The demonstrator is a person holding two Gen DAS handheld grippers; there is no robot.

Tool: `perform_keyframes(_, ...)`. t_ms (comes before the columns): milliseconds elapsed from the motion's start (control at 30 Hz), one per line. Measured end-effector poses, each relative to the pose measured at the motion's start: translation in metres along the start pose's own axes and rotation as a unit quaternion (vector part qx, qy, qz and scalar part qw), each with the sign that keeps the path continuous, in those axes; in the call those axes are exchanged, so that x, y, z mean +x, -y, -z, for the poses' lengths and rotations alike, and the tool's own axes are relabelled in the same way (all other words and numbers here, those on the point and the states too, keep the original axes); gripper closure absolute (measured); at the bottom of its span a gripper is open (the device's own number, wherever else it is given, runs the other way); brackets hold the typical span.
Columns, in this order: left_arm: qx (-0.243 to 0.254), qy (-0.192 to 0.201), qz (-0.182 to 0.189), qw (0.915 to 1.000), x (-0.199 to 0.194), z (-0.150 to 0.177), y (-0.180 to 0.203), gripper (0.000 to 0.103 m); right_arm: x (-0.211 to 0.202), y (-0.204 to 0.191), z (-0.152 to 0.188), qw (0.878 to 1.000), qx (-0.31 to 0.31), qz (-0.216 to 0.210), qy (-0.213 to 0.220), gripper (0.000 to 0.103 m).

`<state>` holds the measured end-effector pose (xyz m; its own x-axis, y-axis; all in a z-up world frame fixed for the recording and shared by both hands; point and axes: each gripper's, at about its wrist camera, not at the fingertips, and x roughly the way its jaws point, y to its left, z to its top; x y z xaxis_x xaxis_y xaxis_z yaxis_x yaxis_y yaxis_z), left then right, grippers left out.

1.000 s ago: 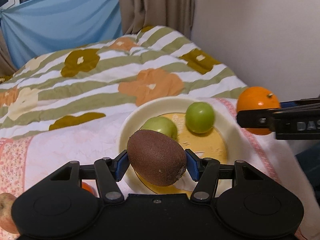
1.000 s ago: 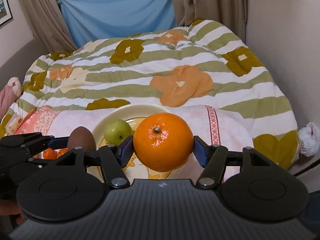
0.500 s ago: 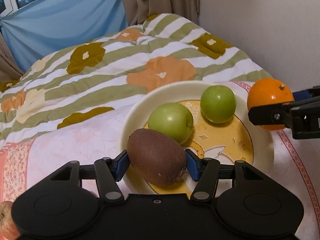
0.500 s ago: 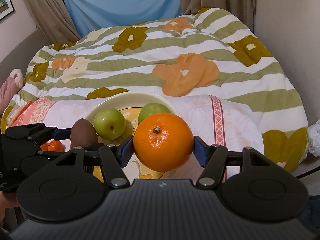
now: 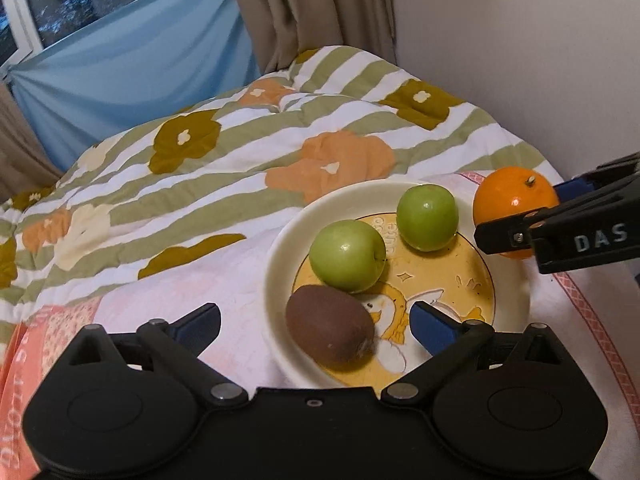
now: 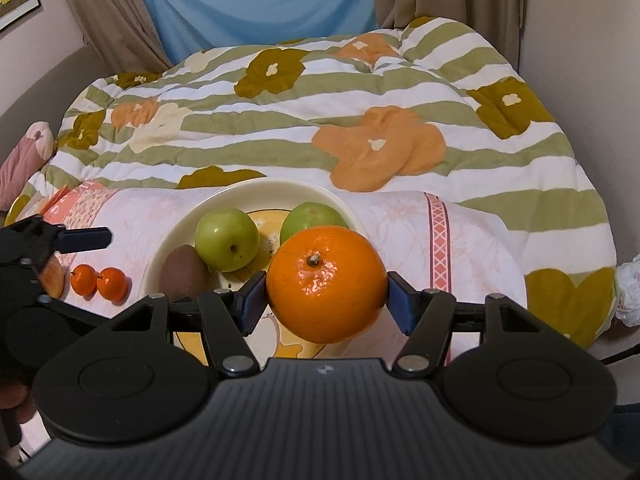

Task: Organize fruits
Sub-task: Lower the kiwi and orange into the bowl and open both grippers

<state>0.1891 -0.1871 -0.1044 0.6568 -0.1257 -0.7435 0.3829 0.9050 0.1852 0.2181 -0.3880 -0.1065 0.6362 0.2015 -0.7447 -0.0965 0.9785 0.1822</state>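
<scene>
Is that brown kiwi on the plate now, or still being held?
On the plate: the kiwi lies there, left gripper open around it.

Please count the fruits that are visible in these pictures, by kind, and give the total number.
Green apples: 2
Kiwi: 1
Large orange: 1
Small mandarins: 2
Reddish fruit, partly hidden: 1
Total: 7

Kiwi [image 5: 330,329] on plate [image 5: 276,248], two apples [image 5: 347,256] behind (mandarins [image 6: 98,281] left, off plate).
</scene>
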Motion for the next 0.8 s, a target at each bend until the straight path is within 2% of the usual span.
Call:
perform_keyframes(200, -0.06, -0.003, 0.018, 0.998, -0.021, 0.003, -0.015, 0.001, 0.006, -0.011, 0.0, 1.0, -0.027, -0.009, -0.007, 0.025)
perform_keyframes(533, -0.087, 0.002, -0.006, 0.9962, -0.047, 0.015, -0.03, 0.001, 0.026, -0.035, 0.011, 0.996, -0.092, -0.003, -0.018, 0.025)
perform_keyframes(800, -0.114, -0.008, -0.009, 0.9934, -0.053, 0.03, -0.043, 0.001, 0.04, -0.042, 0.02, 0.994, -0.103, 0.004, -0.021, 0.025)
